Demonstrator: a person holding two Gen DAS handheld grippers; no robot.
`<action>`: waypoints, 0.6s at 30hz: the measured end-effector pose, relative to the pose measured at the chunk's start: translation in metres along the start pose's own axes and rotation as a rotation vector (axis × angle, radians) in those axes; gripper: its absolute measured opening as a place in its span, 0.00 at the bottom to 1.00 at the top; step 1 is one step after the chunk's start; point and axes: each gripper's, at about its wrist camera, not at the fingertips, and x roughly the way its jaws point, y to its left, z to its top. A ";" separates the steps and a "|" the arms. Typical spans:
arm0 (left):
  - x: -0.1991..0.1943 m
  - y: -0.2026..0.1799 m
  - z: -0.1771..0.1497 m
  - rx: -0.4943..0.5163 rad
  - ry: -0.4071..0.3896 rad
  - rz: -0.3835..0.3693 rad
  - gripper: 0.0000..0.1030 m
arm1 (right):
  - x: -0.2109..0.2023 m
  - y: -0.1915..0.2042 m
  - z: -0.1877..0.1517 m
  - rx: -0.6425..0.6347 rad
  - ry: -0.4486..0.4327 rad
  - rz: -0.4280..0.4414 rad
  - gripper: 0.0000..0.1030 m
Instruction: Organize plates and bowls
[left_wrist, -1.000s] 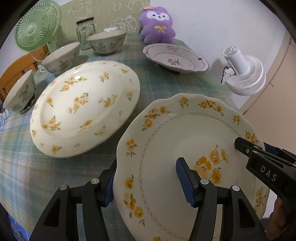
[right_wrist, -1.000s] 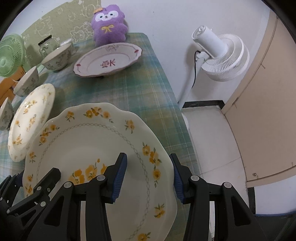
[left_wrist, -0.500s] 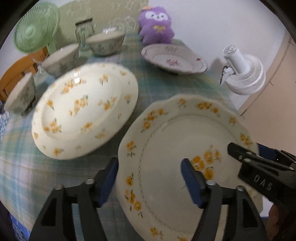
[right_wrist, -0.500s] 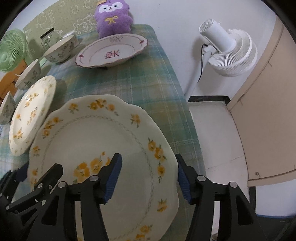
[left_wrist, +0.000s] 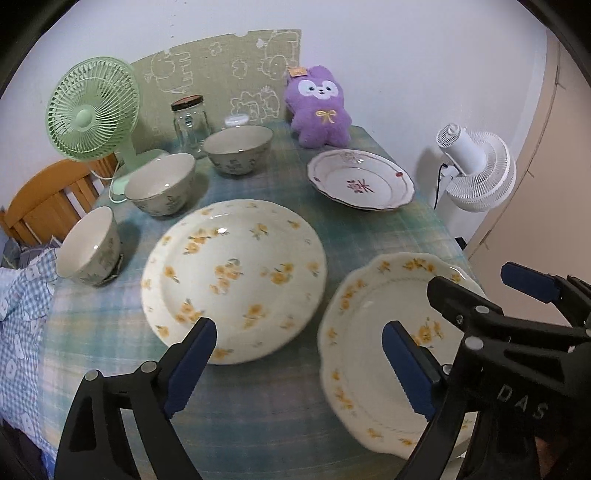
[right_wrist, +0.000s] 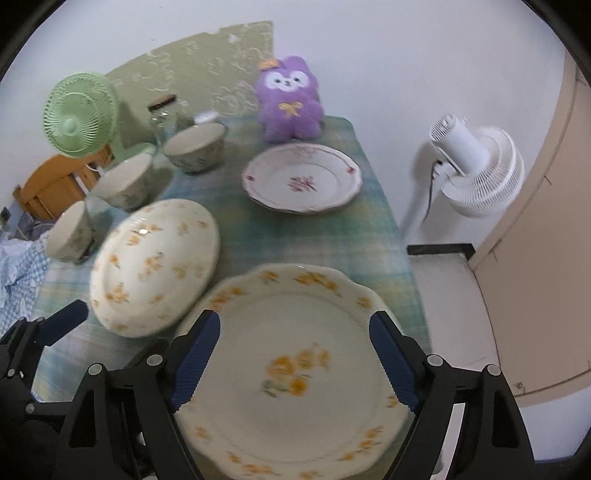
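Showing both tools wide apart over a checked counter (left_wrist: 369, 229). L tool (left_wrist: 299, 365): blue pads spread, nothing between them touching; its L pad hangs over the near rim of the round yellow-flower plate (left_wrist: 232, 280), its R pad over the scalloped yellow-flower plate (left_wrist: 365, 332). R tool (right_wrist: 295, 362): pads spread either side of the scalloped plate, above it, gripping nothing. Scalloped plate sits at the near R corner of the counter, lying flat as far as can be told; whether its edge overhangs the counter cannot be told. Round plate lies just L of it, rims near but apart. Red-flower plate (left_wrist: 362, 181) rests farther back on the R side. Three bowls run along the L side: near bowl (left_wrist: 88, 247), mid bowl (left_wrist: 160, 184), far bowl (left_wrist: 238, 149), each separate, none stacked. Behind them: glass jar (left_wrist: 190, 123), green fan (left_wrist: 92, 110), purple plush (left_wrist: 319, 107). White fan (left_wrist: 476, 170) stands off the counter to the R.
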 end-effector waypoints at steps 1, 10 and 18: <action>-0.001 0.006 0.002 -0.001 -0.004 0.001 0.90 | -0.003 0.008 0.002 0.000 -0.011 -0.001 0.83; -0.004 0.066 0.009 -0.019 -0.018 0.009 0.90 | -0.003 0.069 0.016 0.012 -0.039 -0.017 0.83; 0.015 0.105 0.019 -0.048 -0.024 0.019 0.90 | 0.020 0.106 0.035 0.021 -0.027 -0.023 0.83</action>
